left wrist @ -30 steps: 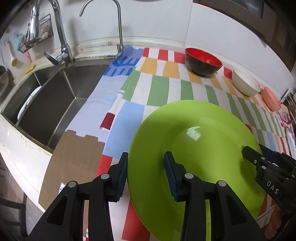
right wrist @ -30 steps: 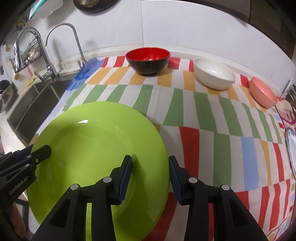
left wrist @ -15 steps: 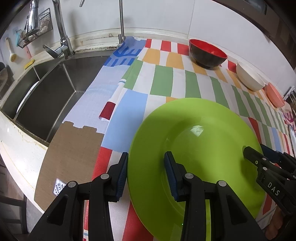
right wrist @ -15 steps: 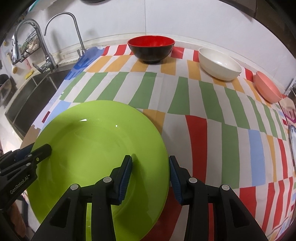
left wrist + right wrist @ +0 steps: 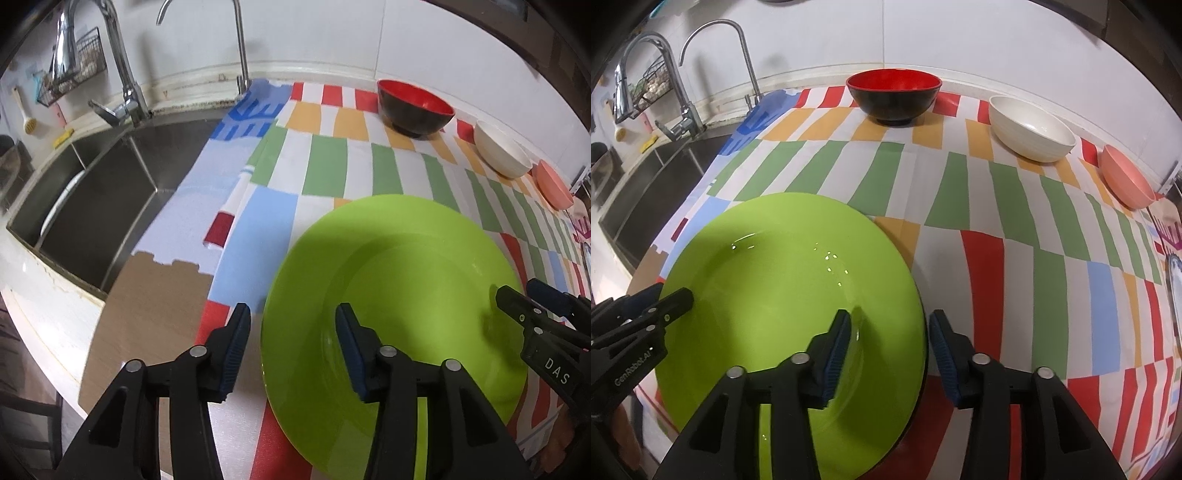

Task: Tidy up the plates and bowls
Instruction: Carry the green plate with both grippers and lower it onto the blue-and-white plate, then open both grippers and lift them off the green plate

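Observation:
A large lime-green plate [image 5: 399,291] lies at the front of the striped cloth; it also shows in the right wrist view [image 5: 783,280]. My left gripper [image 5: 291,347] is open and straddles the plate's left rim, one finger outside, one over the plate. My right gripper [image 5: 890,354] is open and straddles the plate's right rim the same way. A red-and-black bowl [image 5: 894,94], a white bowl [image 5: 1030,131] and a pink bowl [image 5: 1126,181] stand in a row along the back wall.
A steel sink [image 5: 99,192] with two taps lies to the left of the cloth, a white plate lying in it. The counter's front edge [image 5: 48,317] runs close by. A patterned plate's edge [image 5: 1174,280] shows at far right.
Both grippers have opened wider around the plate's rims. The plate sits lower, flat on the cloth, and the view has tilted back up toward the wall.

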### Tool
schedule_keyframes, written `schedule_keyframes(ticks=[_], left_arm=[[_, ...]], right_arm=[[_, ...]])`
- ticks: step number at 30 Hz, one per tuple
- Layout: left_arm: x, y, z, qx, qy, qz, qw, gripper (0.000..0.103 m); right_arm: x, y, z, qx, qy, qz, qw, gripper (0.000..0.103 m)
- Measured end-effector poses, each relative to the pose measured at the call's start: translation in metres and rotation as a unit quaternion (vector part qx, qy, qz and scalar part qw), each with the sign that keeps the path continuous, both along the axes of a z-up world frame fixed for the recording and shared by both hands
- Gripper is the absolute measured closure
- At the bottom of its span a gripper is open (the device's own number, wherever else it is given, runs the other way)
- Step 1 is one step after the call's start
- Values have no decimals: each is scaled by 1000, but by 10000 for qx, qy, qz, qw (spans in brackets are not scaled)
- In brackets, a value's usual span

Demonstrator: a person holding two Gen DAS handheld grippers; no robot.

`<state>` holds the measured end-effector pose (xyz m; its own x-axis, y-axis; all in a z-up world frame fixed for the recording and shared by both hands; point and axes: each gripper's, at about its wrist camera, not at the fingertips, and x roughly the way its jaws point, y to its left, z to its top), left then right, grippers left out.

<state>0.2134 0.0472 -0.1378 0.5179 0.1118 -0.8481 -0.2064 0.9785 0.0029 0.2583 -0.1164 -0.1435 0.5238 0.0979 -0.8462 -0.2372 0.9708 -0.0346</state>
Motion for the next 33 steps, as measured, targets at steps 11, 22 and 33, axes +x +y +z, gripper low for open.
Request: schedule_keyframes(ticks=[11, 22, 33], left_arm=[[2, -28, 39, 183, -527, -392, 9977, 33], [9, -80, 72, 209, -1006, -1013, 9895, 25], [11, -150, 99, 261, -1472, -1627, 9753, 13]], right_arm=[[-9, -20, 26, 139, -358, -148, 9992, 52], [-26, -66, 62, 166, -834, -593, 9946, 47], [-47, -128, 90, 215, -1247, -1202, 9847, 37]])
